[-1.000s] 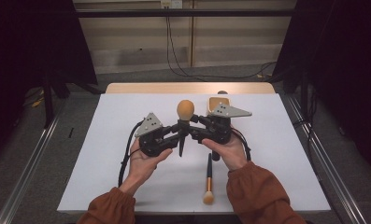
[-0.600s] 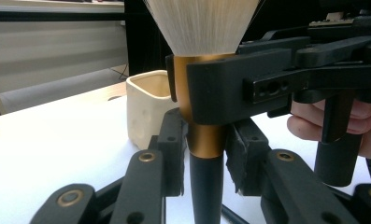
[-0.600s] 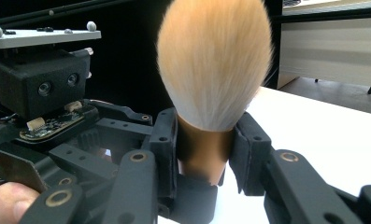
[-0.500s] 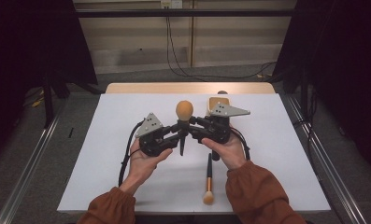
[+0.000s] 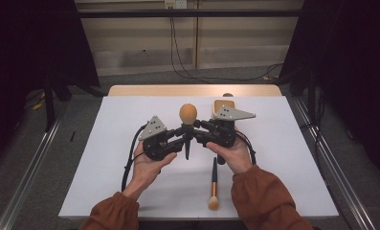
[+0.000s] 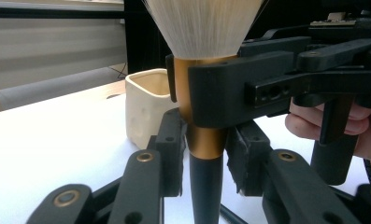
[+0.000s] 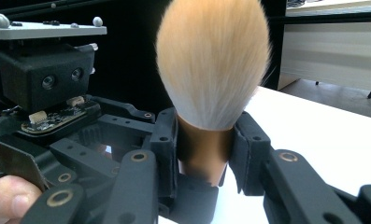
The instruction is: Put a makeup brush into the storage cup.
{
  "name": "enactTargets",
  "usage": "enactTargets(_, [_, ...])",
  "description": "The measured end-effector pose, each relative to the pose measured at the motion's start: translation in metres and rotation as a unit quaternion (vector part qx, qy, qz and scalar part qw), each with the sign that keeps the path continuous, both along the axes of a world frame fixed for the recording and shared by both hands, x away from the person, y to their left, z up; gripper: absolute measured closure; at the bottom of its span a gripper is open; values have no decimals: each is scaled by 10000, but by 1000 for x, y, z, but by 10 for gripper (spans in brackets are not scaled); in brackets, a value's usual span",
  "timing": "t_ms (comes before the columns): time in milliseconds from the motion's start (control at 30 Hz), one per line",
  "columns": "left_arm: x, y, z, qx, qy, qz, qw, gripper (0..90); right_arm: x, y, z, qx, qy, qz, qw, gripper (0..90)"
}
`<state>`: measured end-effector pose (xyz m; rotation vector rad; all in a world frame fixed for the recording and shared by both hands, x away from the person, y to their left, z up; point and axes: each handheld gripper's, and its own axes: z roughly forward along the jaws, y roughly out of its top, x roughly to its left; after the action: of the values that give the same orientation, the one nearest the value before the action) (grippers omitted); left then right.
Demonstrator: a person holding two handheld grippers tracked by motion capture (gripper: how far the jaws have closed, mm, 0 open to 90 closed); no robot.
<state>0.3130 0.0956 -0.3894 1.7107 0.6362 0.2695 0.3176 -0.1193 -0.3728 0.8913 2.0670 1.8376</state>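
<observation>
- White tabletop (image 5: 106,158), dark curtains to either side and a pale wall with cables behind: we look down on a person's two hands meeting over the middle of the table.
- We see a large powder brush (image 5: 187,125) held upright above the table, its orange-tipped head on top and its black handle pointing down.
- Our left gripper (image 5: 177,139) comes at the brush from the left; its jaws have just eased slightly apart, yet in the left gripper view the pads (image 6: 173,140) sit against the gold ferrule's lower end, pinching the brush.
- Our right gripper (image 5: 197,130) comes at the brush from the right, its jaws closed on the gold ferrule just above the left gripper's hold; one pad (image 7: 167,140) presses the metal, while the other looks to be touching, though the blur leaves us unsure.
- A cream square cup (image 5: 223,104) stands behind the brush, to its right, on the table.
- A second, smaller brush (image 5: 213,184) lies flat on the table below the held brush, nearer the person, bristles towards the table's near edge.
</observation>
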Motion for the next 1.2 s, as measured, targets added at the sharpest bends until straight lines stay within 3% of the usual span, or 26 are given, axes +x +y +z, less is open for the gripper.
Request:
enactTargets(167, [0, 1, -1, 7, 38, 24, 10000, 605, 0, 2, 0, -12, -41, 4, 10000, 663])
enactTargets(300, [-1, 2, -1, 49, 33, 162, 9999, 428, 1, 0, 0, -14, -95, -15, 10000, 664])
enactTargets(533, [-1, 10, -1, 137, -62, 342, 9993, 215, 1, -5, 0, -31, -133, -98, 9999, 664])
enactTargets(567, [-1, 11, -1, 138, -31, 393, 9991, 209, 1, -6, 1, -32, -145, -109, 9998, 664])
enactTargets(633, [1, 12, -1, 147, 129, 490, 9986, 100, 2, -7, 1, -27, -157, -135, 9998, 663])
enactTargets(767, [2, 15, -3, 368, -36, 676, 9970, 30, 2, -10, 1, -73, -225, -176, 9996, 664])
enactTargets(933, [1, 19, -4, 447, -97, 656, 9968, 22, 3, -17, 2, -77, -247, -285, 9993, 663])
enactTargets(1067, [-2, 26, -5, 356, -157, 405, 9984, 18, 3, -23, 2, -101, -277, -373, 9989, 663])
enactTargets(1167, [-2, 28, -7, 341, -203, 504, 9979, 17, 4, -27, 2, -98, -285, -427, 9986, 663])
enactTargets(1200, [-2, 28, -8, 425, -213, 594, 9971, 17, 4, -28, 2, -105, -295, -441, 9985, 663])
